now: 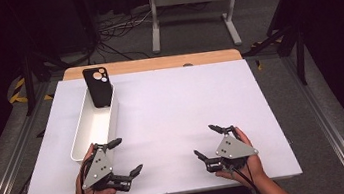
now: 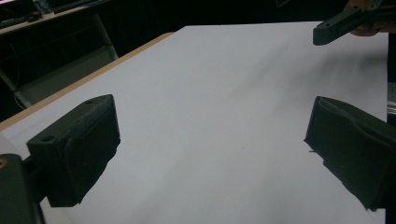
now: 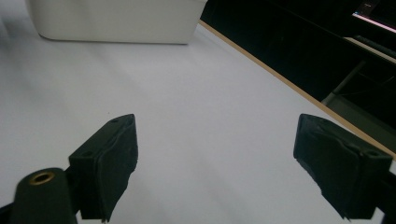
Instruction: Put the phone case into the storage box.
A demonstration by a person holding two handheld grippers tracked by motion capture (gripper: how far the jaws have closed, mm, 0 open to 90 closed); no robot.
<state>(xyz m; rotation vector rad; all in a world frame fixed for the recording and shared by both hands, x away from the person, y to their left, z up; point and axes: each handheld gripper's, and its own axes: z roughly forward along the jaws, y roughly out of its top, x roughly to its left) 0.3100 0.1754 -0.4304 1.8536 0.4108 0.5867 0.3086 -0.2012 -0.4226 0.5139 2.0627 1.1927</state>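
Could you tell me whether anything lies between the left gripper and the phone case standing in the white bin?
Nothing visible does. The left gripper sits open beside the white bin's near end; the phone case leans at the far end, reachable from above.

Two claws rest on one counter [image 1: 172, 112]: the left claw [image 1: 126, 157] and the right claw [image 1: 207, 143]. Beyond the left claw stands one white bin [image 1: 94, 125], holding one black phone case [image 1: 98, 87].

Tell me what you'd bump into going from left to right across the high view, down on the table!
Left hand-held gripper → right hand-held gripper. The white bin with the black phone case sits above the left one, so its place is unclear.
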